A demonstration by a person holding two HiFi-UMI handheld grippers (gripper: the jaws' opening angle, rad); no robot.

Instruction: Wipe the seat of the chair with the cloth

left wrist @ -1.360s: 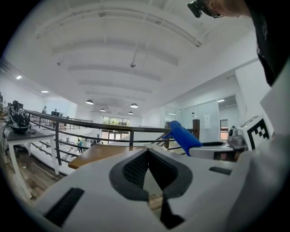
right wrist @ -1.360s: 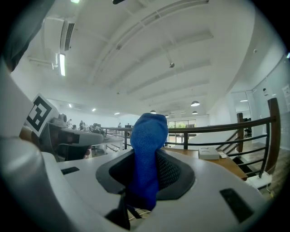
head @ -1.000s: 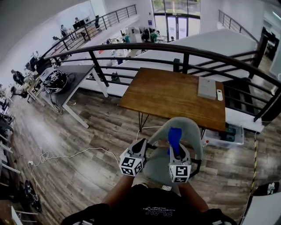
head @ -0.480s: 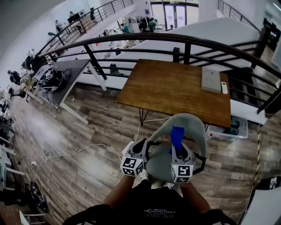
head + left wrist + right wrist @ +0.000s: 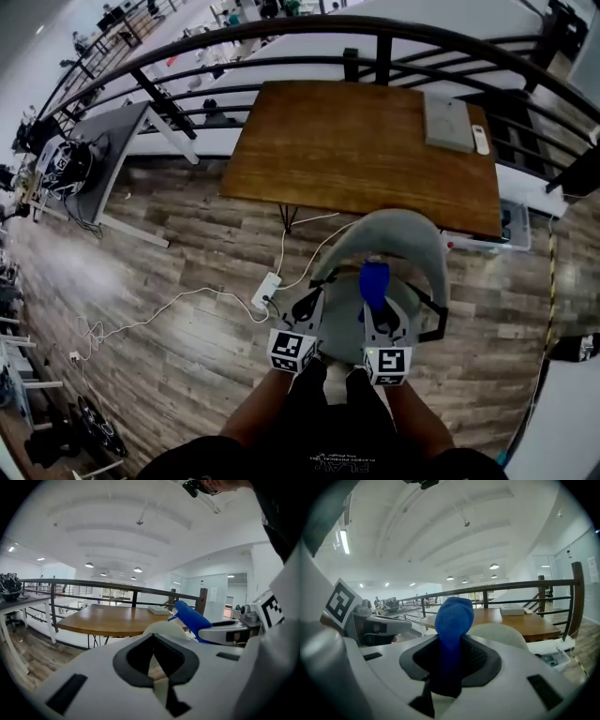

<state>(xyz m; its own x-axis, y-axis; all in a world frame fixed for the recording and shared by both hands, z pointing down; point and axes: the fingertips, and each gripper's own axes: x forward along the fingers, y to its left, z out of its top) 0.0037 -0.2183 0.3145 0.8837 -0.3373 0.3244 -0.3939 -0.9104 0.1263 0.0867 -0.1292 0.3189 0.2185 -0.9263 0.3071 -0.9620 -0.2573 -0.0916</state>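
Person standing at the grey chair (image 5: 398, 246), looking steeply down; both forearms are reaching out over its seat (image 5: 339, 328). The chair is sitting on the plank floor (image 5: 169, 309), its curved back toward the wooden worktop (image 5: 366, 150).

Right gripper (image 5: 377, 314): its own view is showing the jaws clamped on the blue cloth (image 5: 453, 620), which is standing up out of the pads as a rounded roll. In the head view the cloth (image 5: 373, 284) is lying over the seat, just ahead of the right gripper and inside the curve of the chair back. Whether it is touching the seat, cannot tell.

Left gripper (image 5: 307, 305): hovering at the seat's left edge, beside the right one. Its own view is showing the jaws together with nothing between them (image 5: 154, 667); the cloth (image 5: 192, 617) is appearing off to its right, and the pale chair back (image 5: 164, 627) is rising just beyond the jaws.

Worktop is carrying a flat grey slab (image 5: 445, 122) and a small white item (image 5: 483, 139) just beside it, both near the far right corner. A dark railing (image 5: 281, 42) is running behind the worktop. On the floor left of the chair, a white power strip (image 5: 263, 292) with a cable trailing off to the left.
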